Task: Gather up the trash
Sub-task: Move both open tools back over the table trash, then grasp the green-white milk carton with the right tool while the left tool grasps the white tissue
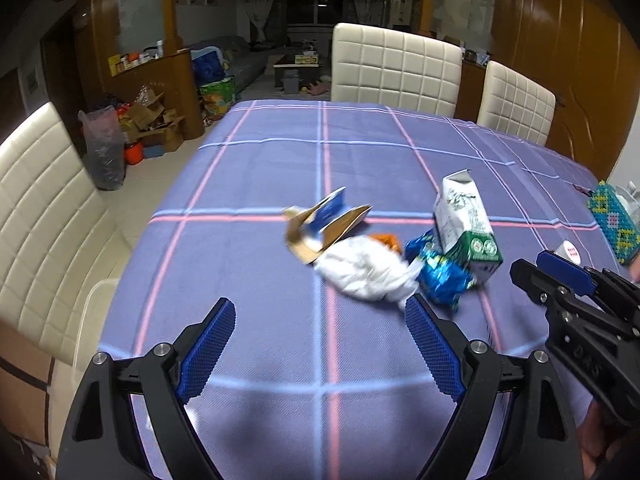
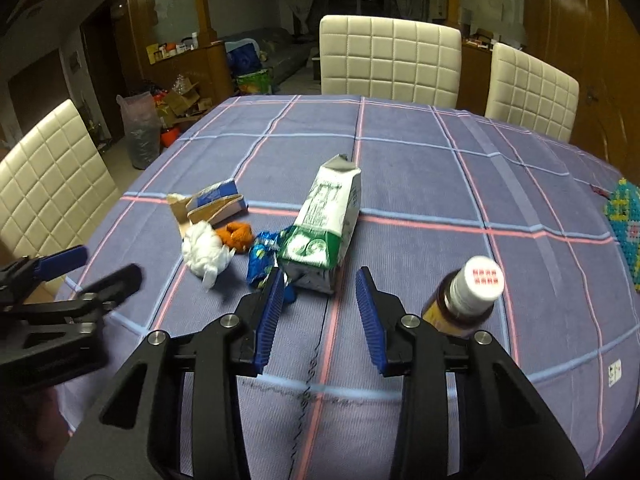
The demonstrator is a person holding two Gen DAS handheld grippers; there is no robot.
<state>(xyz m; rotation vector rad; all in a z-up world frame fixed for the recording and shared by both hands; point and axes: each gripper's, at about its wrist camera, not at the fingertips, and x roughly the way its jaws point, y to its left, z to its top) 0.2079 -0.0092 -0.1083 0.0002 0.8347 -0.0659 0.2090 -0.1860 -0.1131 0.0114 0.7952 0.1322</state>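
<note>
A pile of trash lies mid-table: a green-and-white milk carton [image 1: 466, 226] [image 2: 326, 226] on its side, a blue foil wrapper [image 1: 440, 274] [image 2: 262, 258], a white crumpled tissue [image 1: 366, 272] [image 2: 204, 254], an orange scrap [image 1: 388, 240] [image 2: 236, 236] and a torn blue-and-brown cardboard box [image 1: 324, 224] [image 2: 212, 206]. My left gripper [image 1: 320, 308] [image 2: 96, 268] is open and empty, just short of the tissue. My right gripper [image 2: 320, 276] [image 1: 528, 264] is open and empty, its jaws right in front of the carton's base.
The table has a purple plaid cloth [image 1: 280, 168] [image 2: 420, 168]. A brown bottle with a white cap [image 2: 466, 300] [image 1: 568, 252] stands by my right gripper's right finger. A beaded box [image 1: 614, 224] [image 2: 624, 232] sits at the right edge. Cream chairs [image 1: 394, 68] [image 2: 390, 60] surround the table.
</note>
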